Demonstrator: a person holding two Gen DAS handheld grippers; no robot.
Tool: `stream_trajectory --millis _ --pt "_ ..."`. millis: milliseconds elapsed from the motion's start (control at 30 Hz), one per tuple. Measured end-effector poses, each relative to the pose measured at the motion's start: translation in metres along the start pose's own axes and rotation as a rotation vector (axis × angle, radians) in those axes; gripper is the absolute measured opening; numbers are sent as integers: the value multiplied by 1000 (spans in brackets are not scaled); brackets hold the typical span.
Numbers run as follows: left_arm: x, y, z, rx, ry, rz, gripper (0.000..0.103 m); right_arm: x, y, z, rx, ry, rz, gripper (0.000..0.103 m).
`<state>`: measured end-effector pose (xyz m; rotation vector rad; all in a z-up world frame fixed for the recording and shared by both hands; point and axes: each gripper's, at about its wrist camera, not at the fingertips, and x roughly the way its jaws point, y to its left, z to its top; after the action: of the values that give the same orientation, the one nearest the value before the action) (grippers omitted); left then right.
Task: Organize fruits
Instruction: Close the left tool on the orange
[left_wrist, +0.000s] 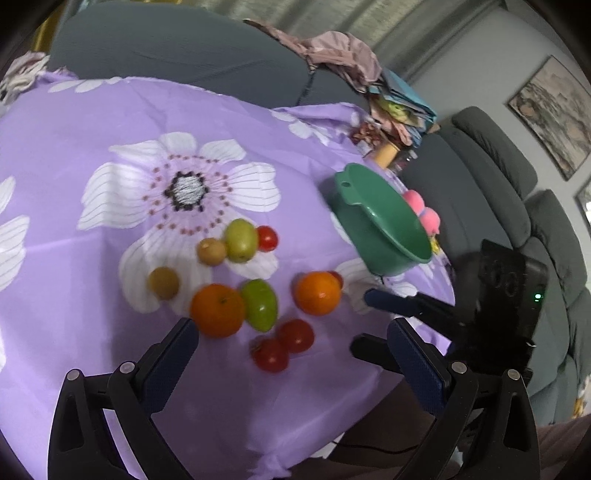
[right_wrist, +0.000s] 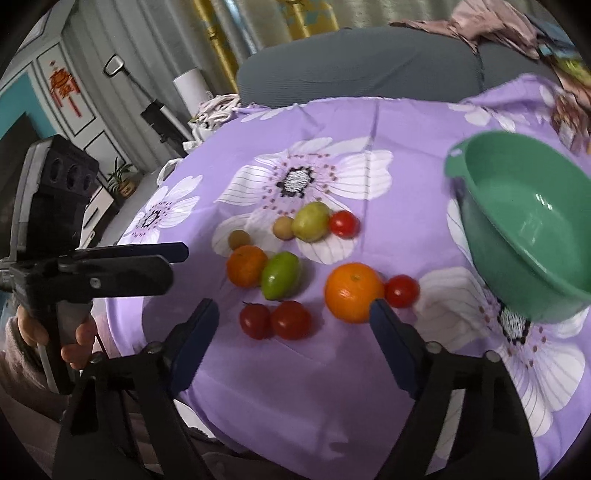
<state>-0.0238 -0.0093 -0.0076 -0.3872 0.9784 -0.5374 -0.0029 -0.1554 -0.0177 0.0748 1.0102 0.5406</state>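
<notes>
Fruit lies loose on a purple flowered cloth (left_wrist: 92, 122): two oranges (left_wrist: 218, 310) (right_wrist: 352, 291), two green fruits (left_wrist: 260, 304) (right_wrist: 280, 275), two small brown fruits (left_wrist: 164, 282) and several red tomatoes (left_wrist: 295, 334) (right_wrist: 290, 319). An empty green bowl (left_wrist: 380, 221) (right_wrist: 524, 221) stands to the right of the fruit. My left gripper (left_wrist: 291, 328) (right_wrist: 175, 262) is open above the near tomatoes and holds nothing. My right gripper (right_wrist: 292, 306) (left_wrist: 365, 321) is open over the tomatoes, its right fingertip (right_wrist: 378, 308) beside the near orange, with nothing pressed between the pads.
A grey sofa (left_wrist: 166, 48) runs behind and to the right of the table, with a heap of clothes (left_wrist: 343, 55). A pink soft toy (left_wrist: 424, 210) lies behind the bowl. The cloth's near edge (right_wrist: 258, 443) drops off close to me. A hand (right_wrist: 77, 343) holds the left gripper.
</notes>
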Motion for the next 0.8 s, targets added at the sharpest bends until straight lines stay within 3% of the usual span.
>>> stream_trajectory --millis 100,233,500,700,800 --pt "13 -7 6 31 23 20 97 2 -12 -2 28 3 -18 78" --pt "37 -19 13 91 74 17 82 10 -25 -5 71 12 -22 69" --pt "84 -33 26 171 179 36 69 29 -38 -6 87 48 -30 60" --pt "104 -37 28 204 243 51 60 36 -39 -2 45 63 -63 54" --pt "108 -34 28 196 266 54 48 38 -39 0 17 75 -87 50"
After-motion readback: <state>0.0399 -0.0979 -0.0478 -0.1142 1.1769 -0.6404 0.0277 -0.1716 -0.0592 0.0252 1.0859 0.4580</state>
